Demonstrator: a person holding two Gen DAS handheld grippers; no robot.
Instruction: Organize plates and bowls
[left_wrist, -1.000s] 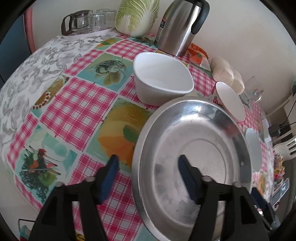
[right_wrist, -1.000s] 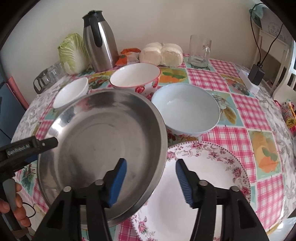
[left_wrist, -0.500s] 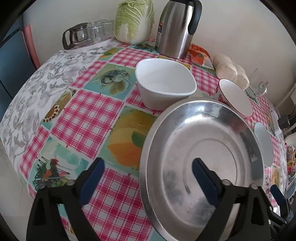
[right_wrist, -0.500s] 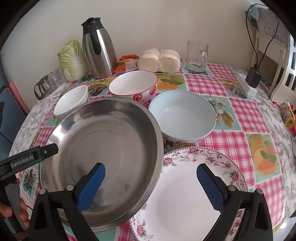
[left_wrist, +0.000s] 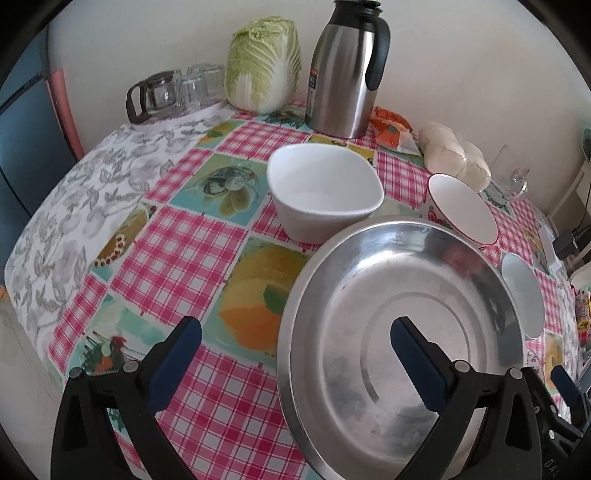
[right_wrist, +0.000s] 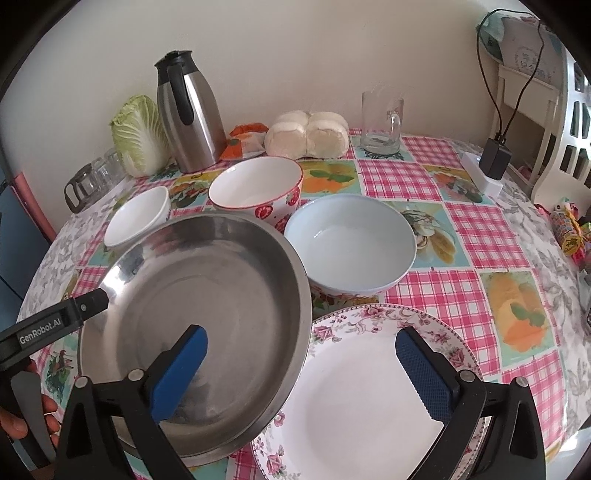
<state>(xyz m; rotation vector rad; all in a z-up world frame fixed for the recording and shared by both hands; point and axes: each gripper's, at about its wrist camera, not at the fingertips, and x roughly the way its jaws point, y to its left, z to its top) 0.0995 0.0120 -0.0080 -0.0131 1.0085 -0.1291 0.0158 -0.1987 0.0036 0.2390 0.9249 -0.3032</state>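
Now spread wide, left gripper (left_wrist: 295, 354) and right gripper (right_wrist: 301, 363), clamped a second ago; steel pan (right_wrist: 199, 332) released lower left, overlapping floral plate (right_wrist: 369, 398).

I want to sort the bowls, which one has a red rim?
The strawberry bowl, behind the steel pan. The white bowl and pale blue bowl have plain rims.

Your steel pan (right_wrist: 207, 314) hides the floral plate's (right_wrist: 369, 398) left rim; the frame's bottom edge cuts both. Your fingers (right_wrist: 14, 424) show only partly.
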